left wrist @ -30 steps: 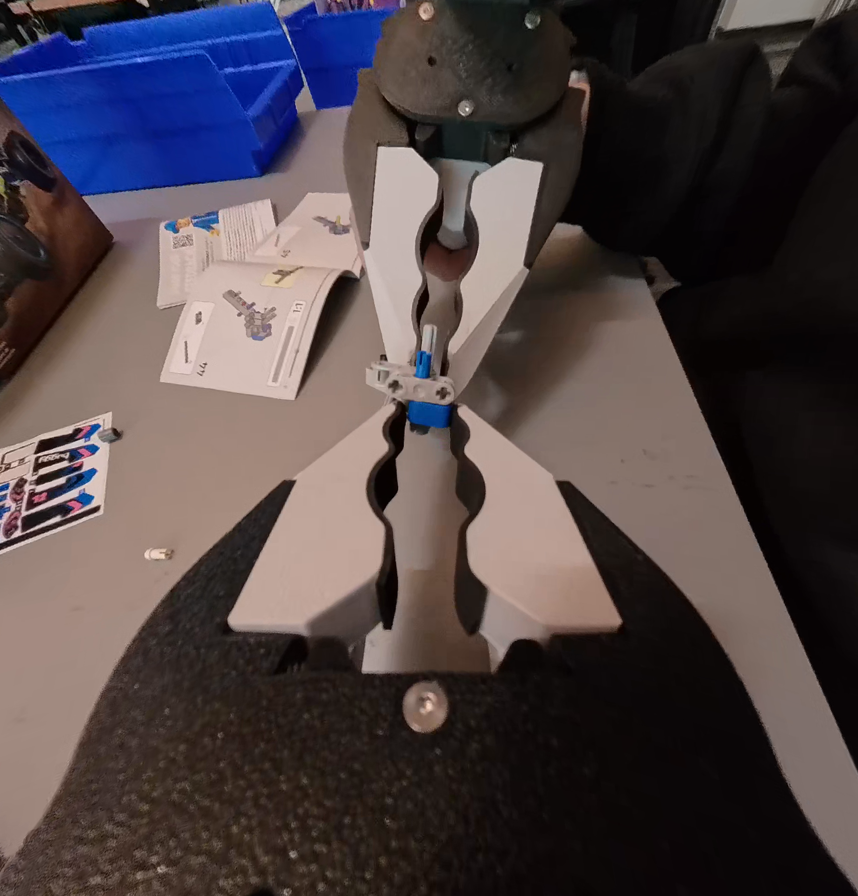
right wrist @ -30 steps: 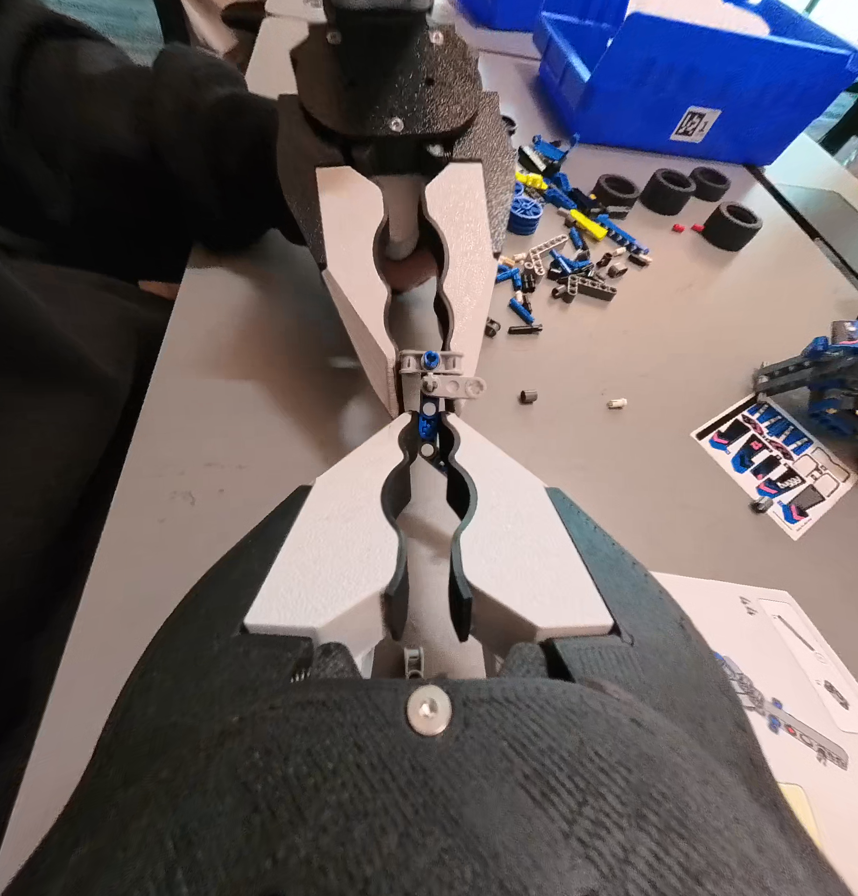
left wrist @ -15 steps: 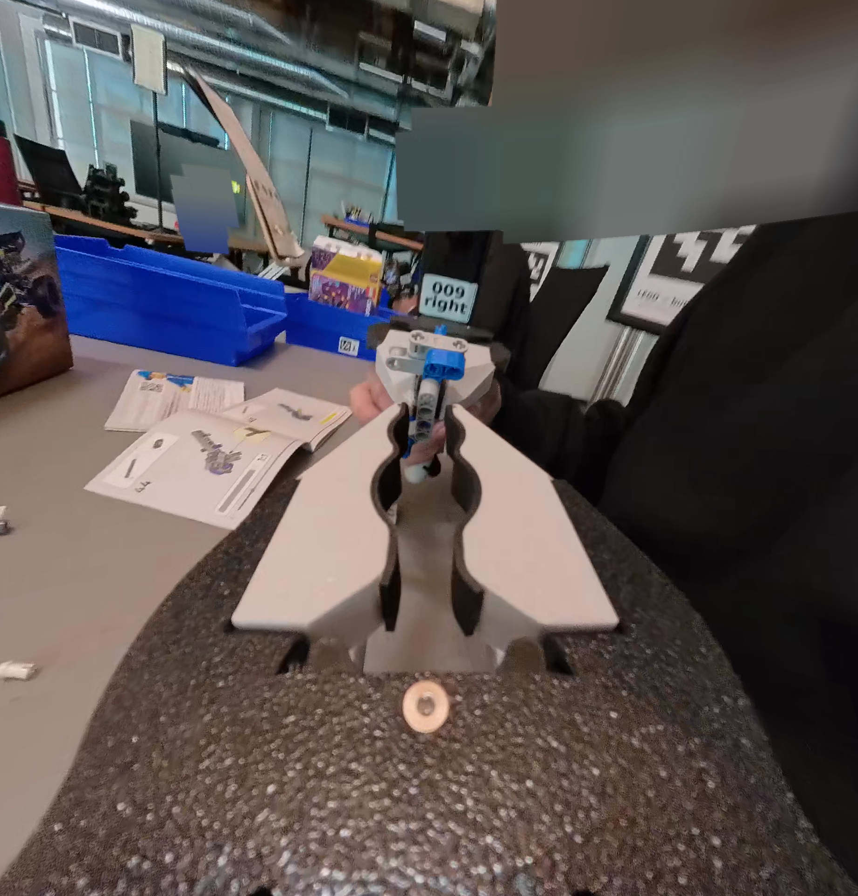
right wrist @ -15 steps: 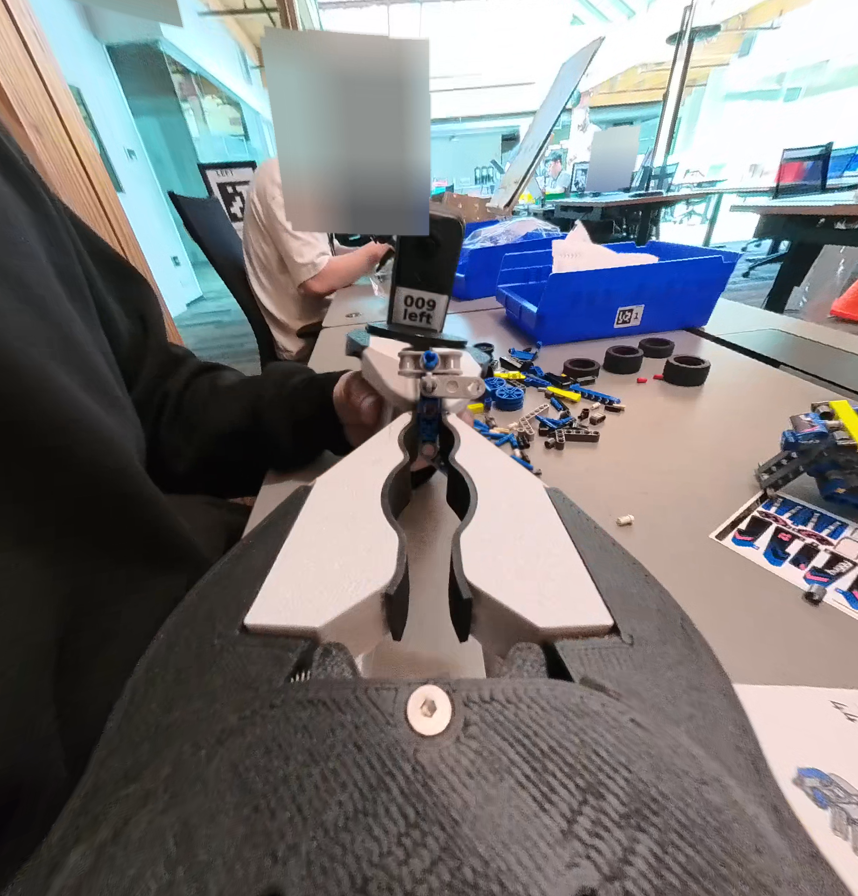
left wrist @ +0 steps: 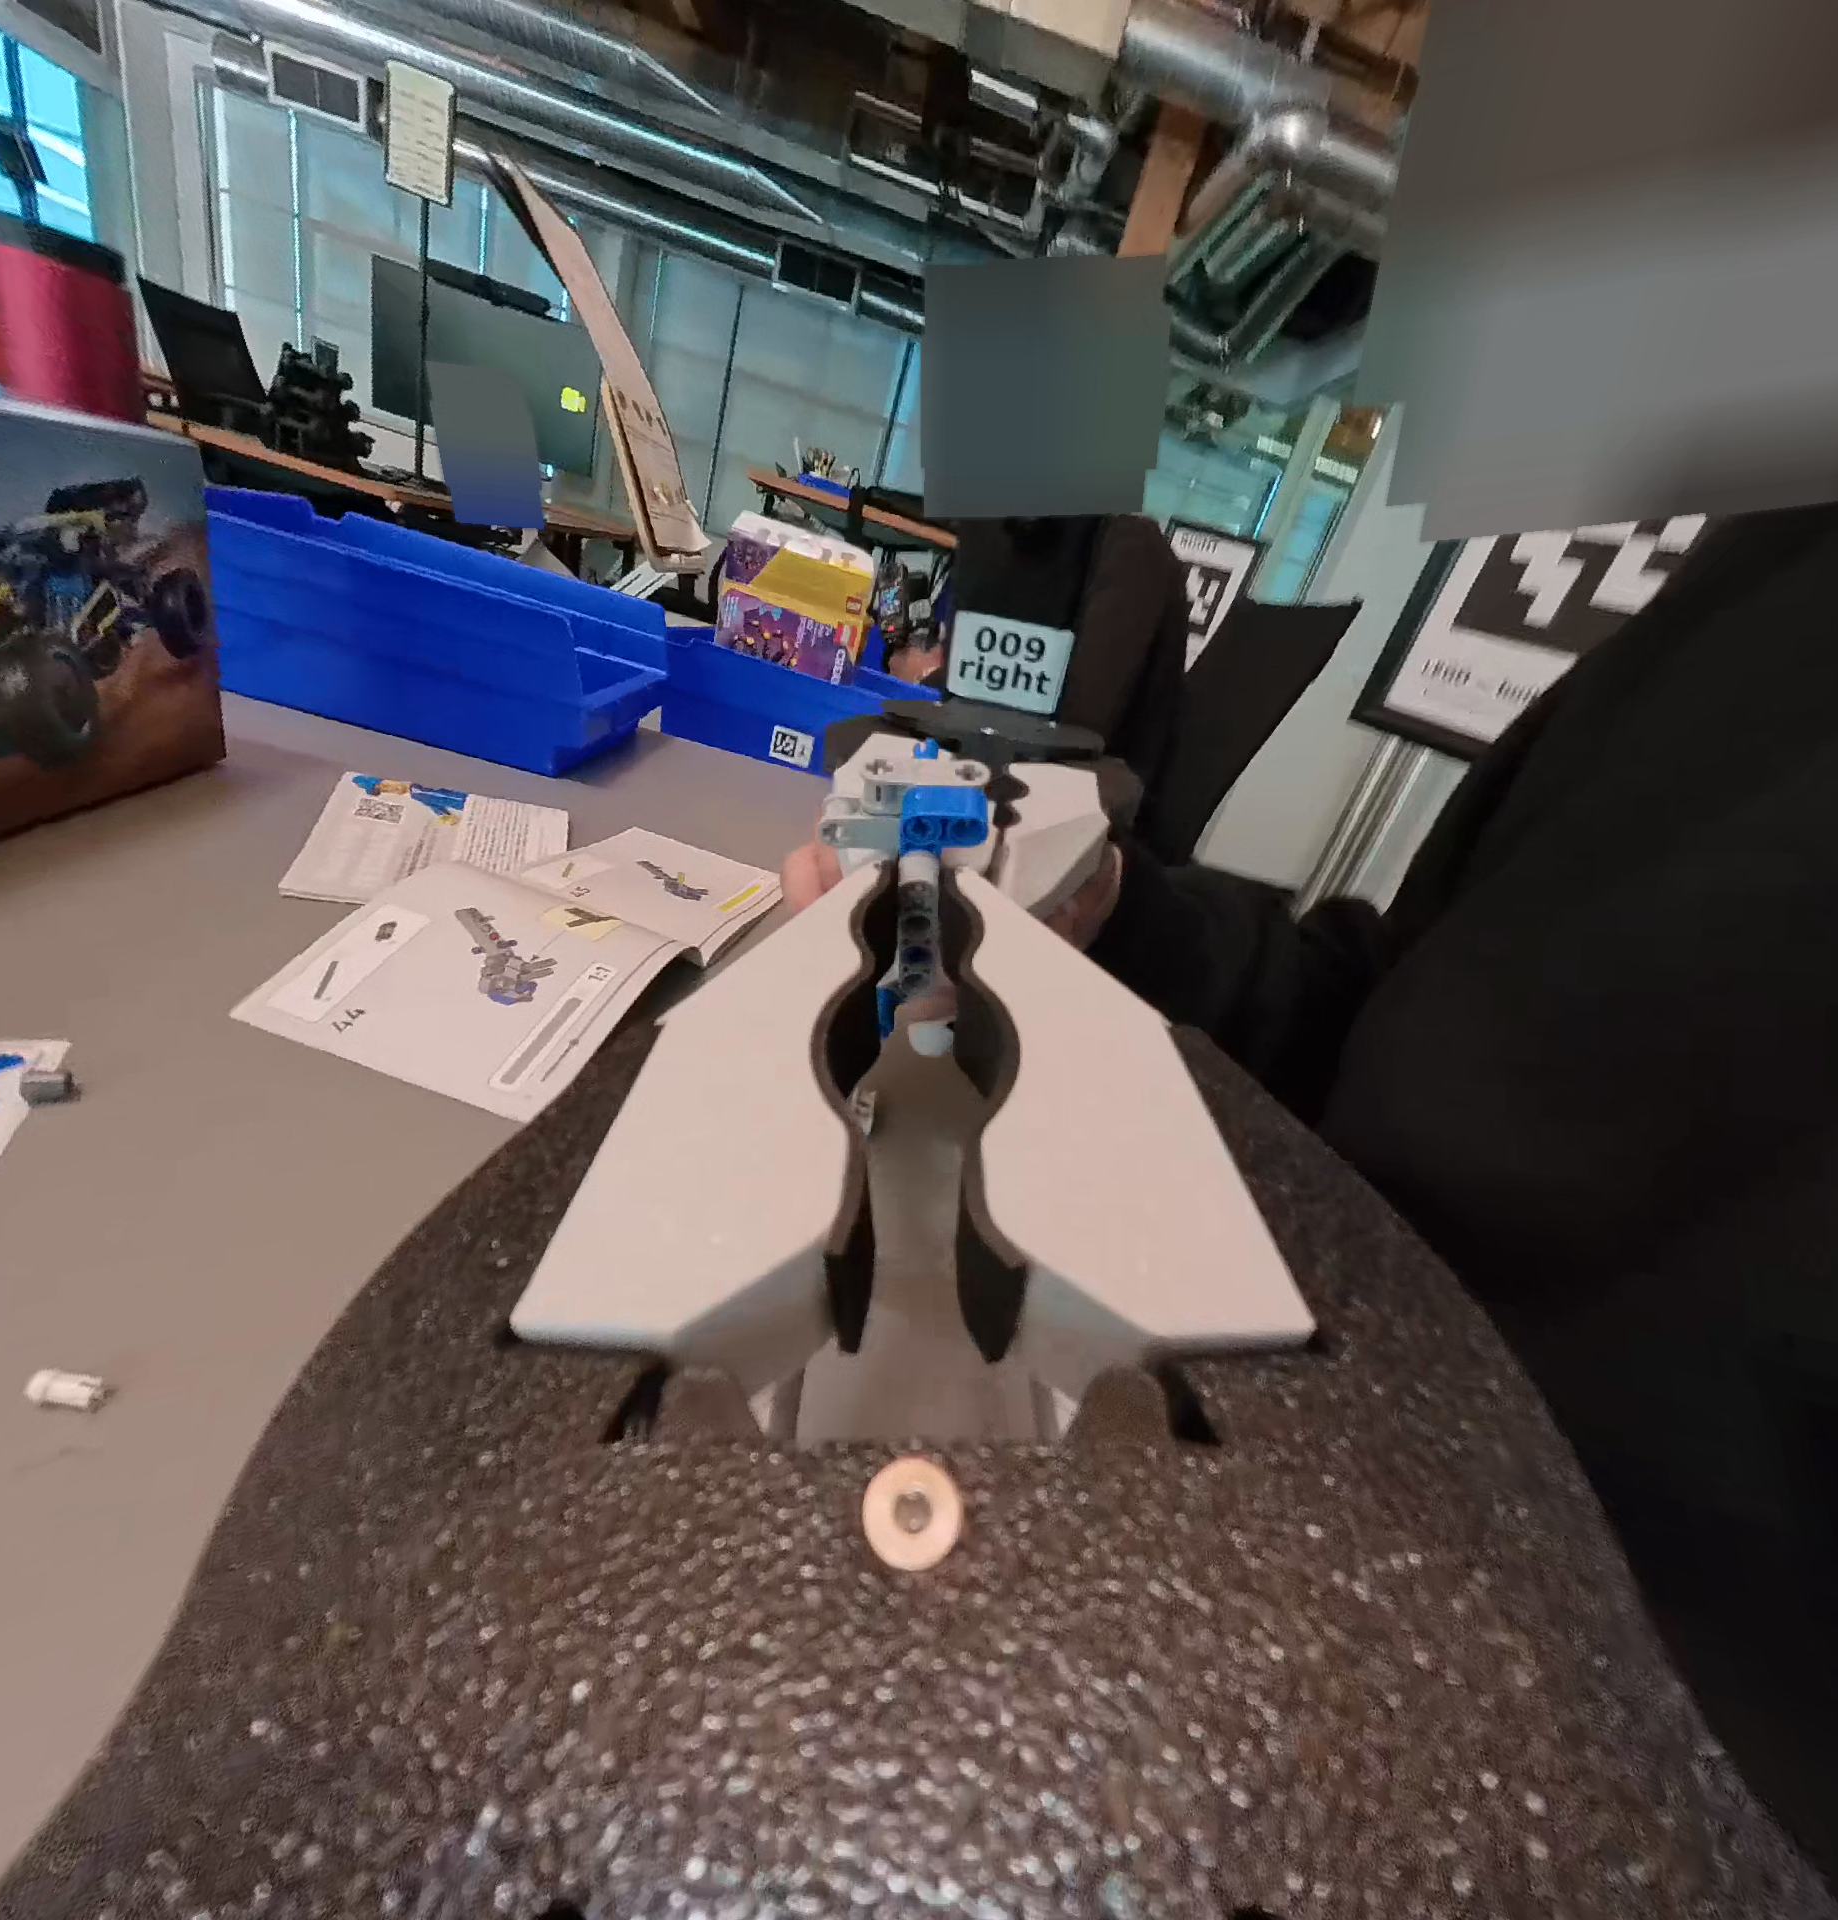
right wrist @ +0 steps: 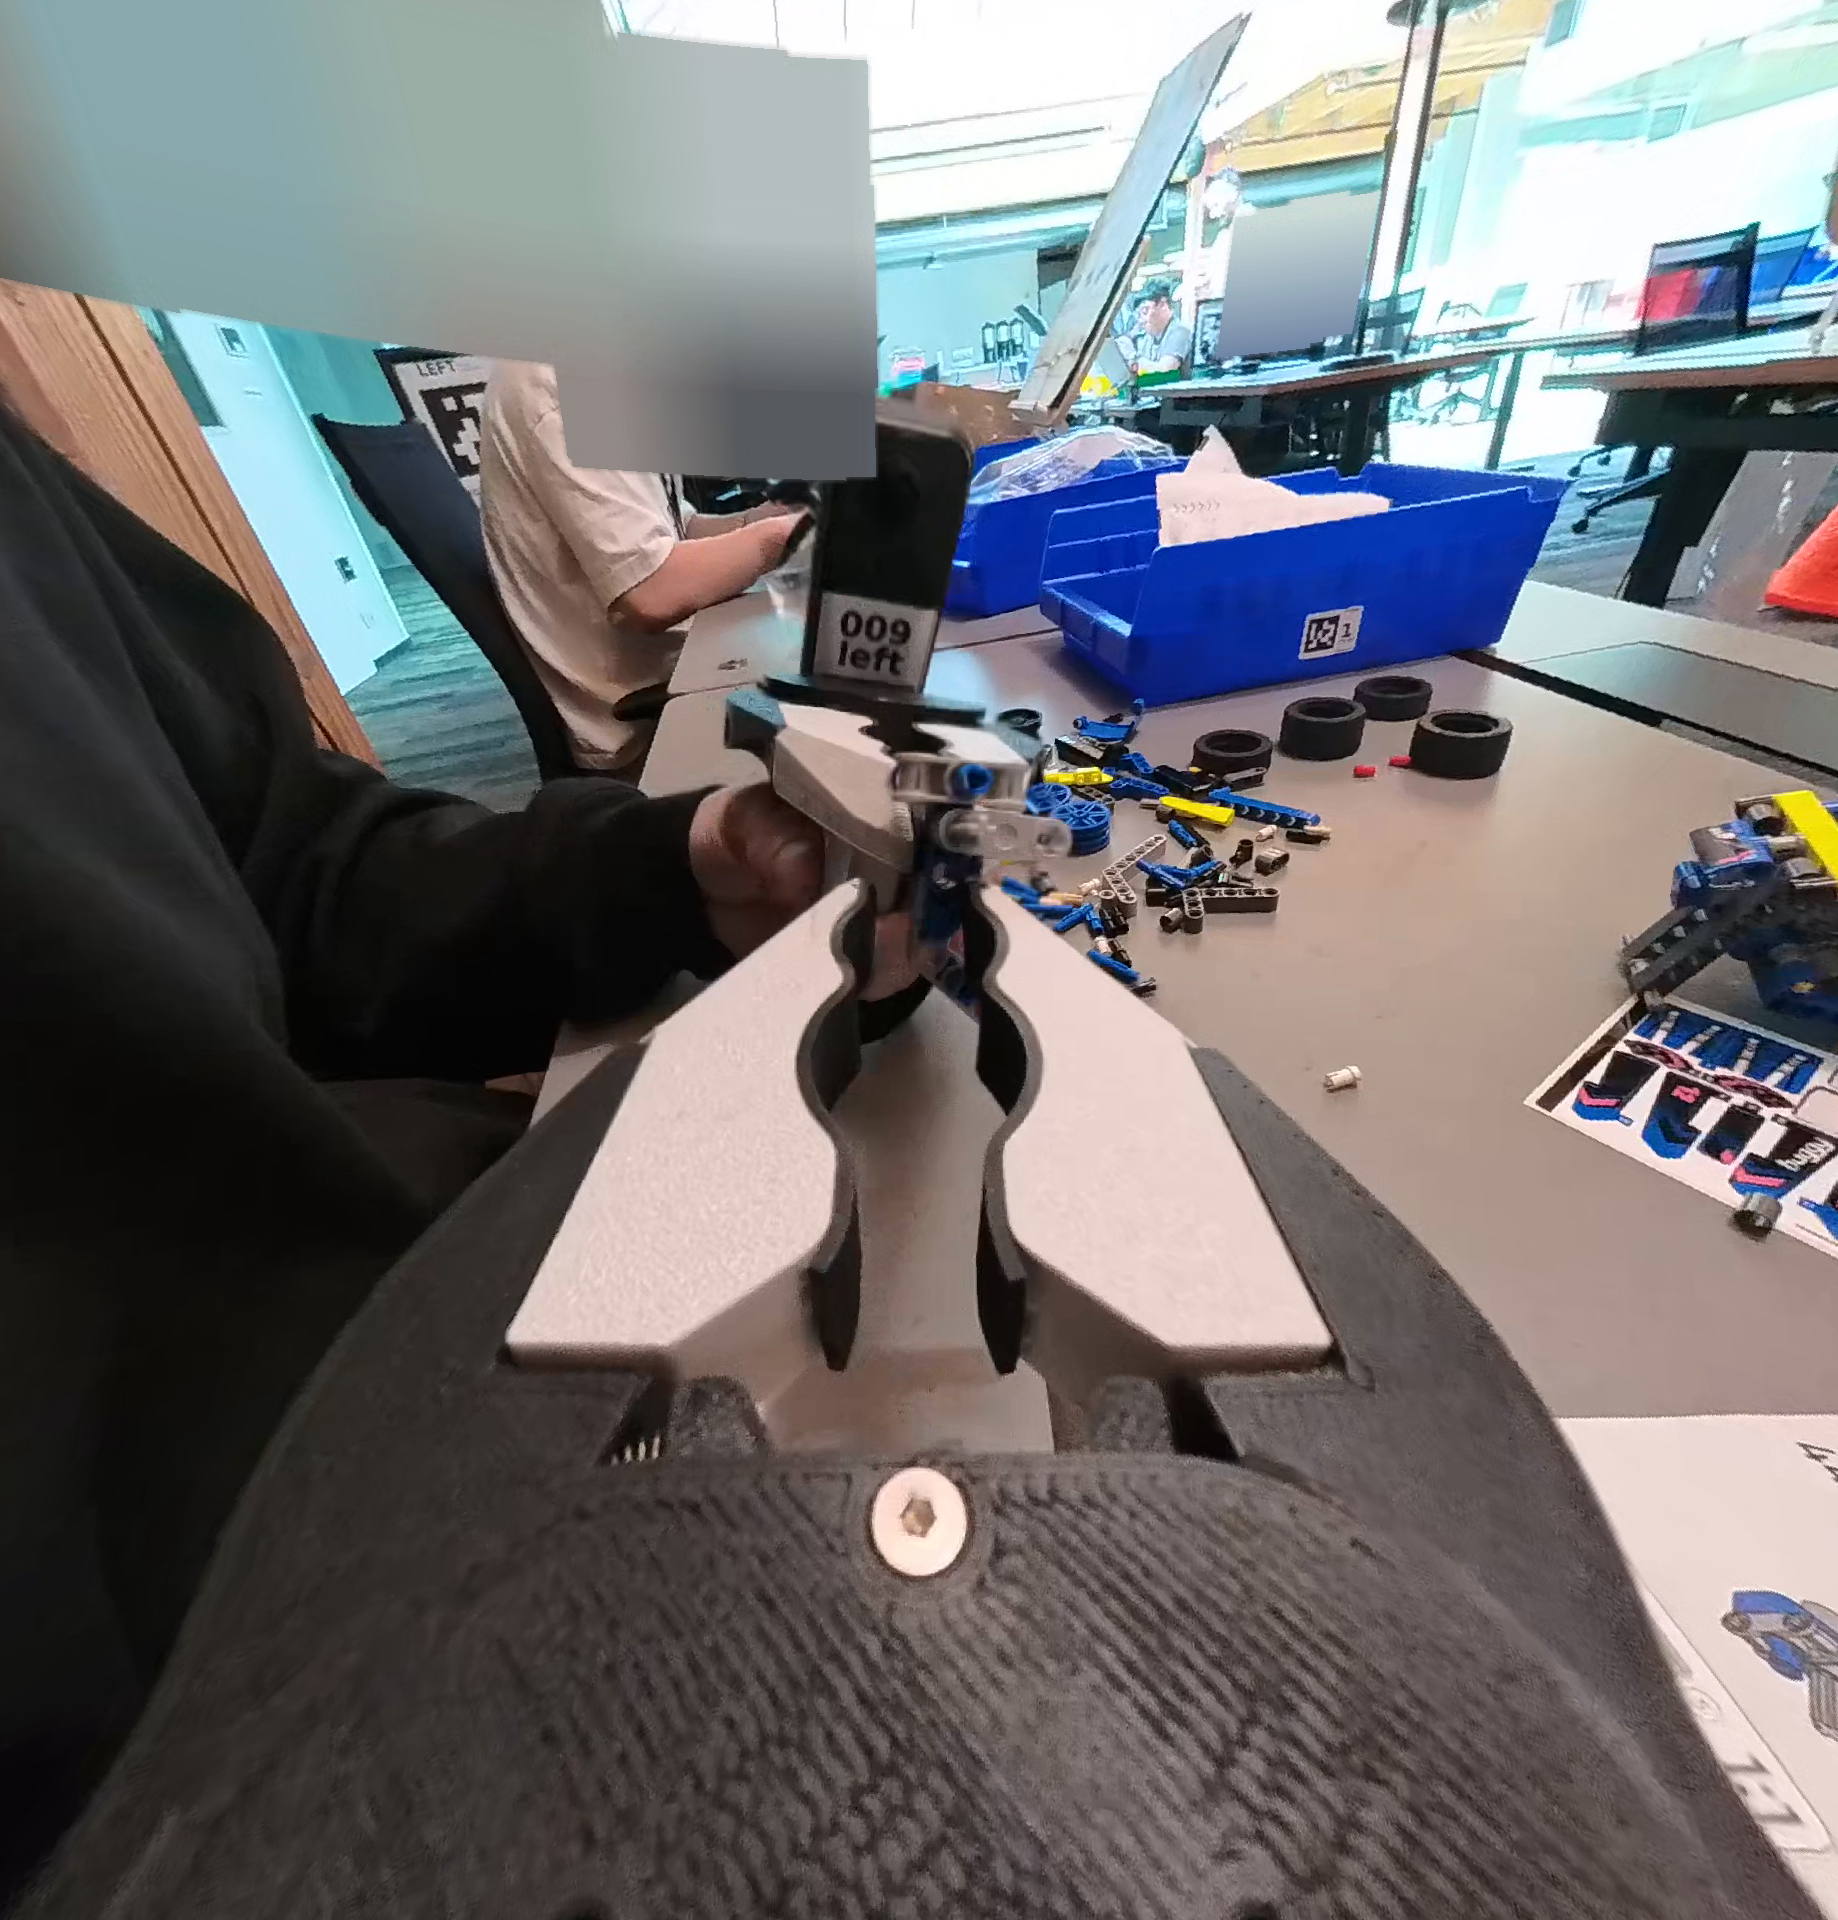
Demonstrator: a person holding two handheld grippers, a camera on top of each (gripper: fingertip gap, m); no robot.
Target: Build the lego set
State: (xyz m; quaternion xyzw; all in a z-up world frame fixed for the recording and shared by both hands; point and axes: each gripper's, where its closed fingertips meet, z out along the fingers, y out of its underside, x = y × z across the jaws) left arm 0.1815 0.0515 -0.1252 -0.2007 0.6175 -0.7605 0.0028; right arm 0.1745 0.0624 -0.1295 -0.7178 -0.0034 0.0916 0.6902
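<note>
A small lego sub-assembly, a grey beam with a blue connector (left wrist: pixel 920 821) on a dark pin-holed beam, hangs in the air between my two grippers, which face each other tip to tip. My left gripper (left wrist: pixel 915 894) is shut on its dark beam. My right gripper (right wrist: pixel 925 904) is shut on its blue lower part (right wrist: pixel 941 899), with the grey beam (right wrist: pixel 972 805) above. The right gripper's grey fingers (left wrist: pixel 1050 831) show behind the assembly in the left wrist view, and the left gripper's fingers (right wrist: pixel 832 769) in the right wrist view. Both are held level above the grey table (left wrist: pixel 167 1195).
An open instruction booklet (left wrist: pixel 499 966) lies left of the grippers, with blue bins (left wrist: pixel 406 634) and the set's box (left wrist: pixel 73 613) behind. A pile of loose parts (right wrist: pixel 1175 831), black tyres (right wrist: pixel 1320 727), a partly built blue vehicle (right wrist: pixel 1788 914) and a sticker sheet (right wrist: pixel 1725 1132) are on the table. The tips of both grippers are at nearly the same place. From either gripper's tips it is about 25 cm to the partly built blue vehicle (right wrist: pixel 1788 914).
Both grippers have tilted up from pointing down at the table to level, still holding the assembly between them. In the last half second they barely moved.
</note>
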